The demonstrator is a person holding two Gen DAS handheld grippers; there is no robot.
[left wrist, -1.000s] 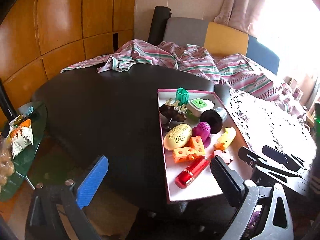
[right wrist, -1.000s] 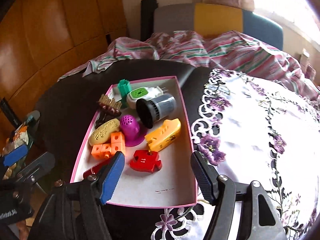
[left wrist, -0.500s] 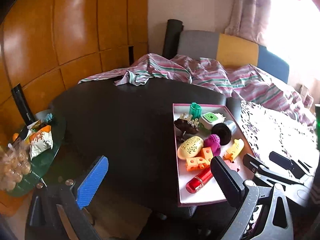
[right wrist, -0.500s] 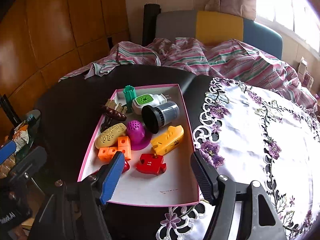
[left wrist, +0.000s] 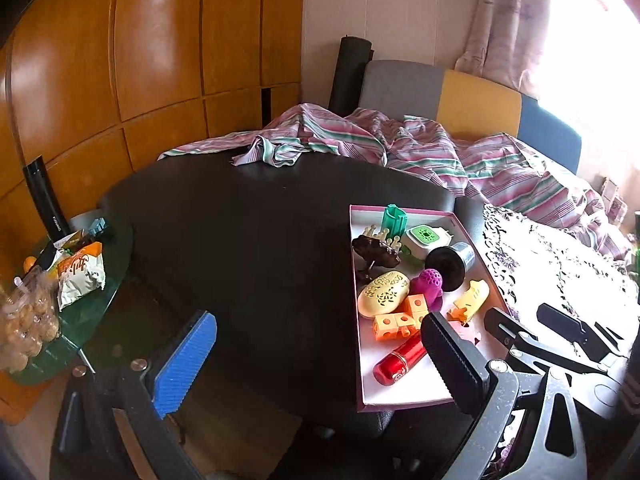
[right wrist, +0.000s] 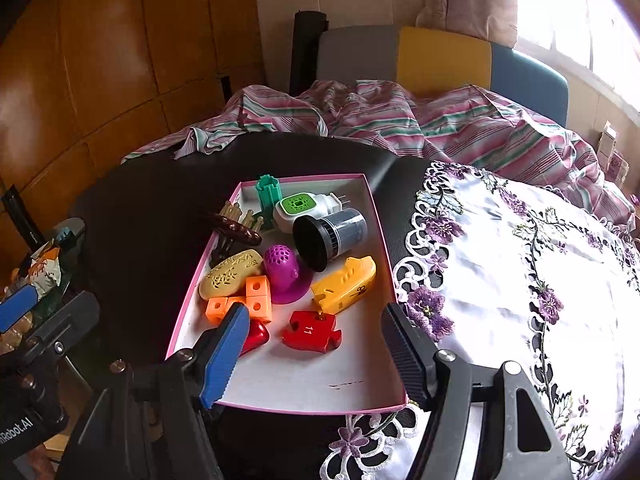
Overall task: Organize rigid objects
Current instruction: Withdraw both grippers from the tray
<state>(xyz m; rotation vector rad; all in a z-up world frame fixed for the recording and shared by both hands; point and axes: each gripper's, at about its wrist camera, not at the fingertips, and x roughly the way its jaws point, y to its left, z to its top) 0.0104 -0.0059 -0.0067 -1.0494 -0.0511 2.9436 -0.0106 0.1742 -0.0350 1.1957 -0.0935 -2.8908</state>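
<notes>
A pink-rimmed white tray (right wrist: 304, 384) lies on a black round table (left wrist: 248, 232) and holds several small things: a red puzzle piece (right wrist: 312, 334), a yellow submarine toy (right wrist: 346, 280), orange cubes (right wrist: 248, 300), a purple dome (right wrist: 282, 266), a black and grey cylinder (right wrist: 328, 238), a cream oval (right wrist: 230, 274), a red tube (left wrist: 400, 360). The tray also shows in the left wrist view (left wrist: 396, 390). My right gripper (right wrist: 316, 356) is open and empty above the tray's near edge. My left gripper (left wrist: 320, 354) is open and empty, left of the tray.
A white embroidered cloth (right wrist: 520, 280) covers the table's right part. A striped pink sheet (right wrist: 400, 120) lies behind, before a grey, yellow and blue backrest (right wrist: 440, 60). A green glass side table (left wrist: 60, 320) with snack bags stands at left.
Both grippers have drawn back and up from the table, so the tray looks smaller and farther. Both stay open and empty. The things in the tray have not moved.
</notes>
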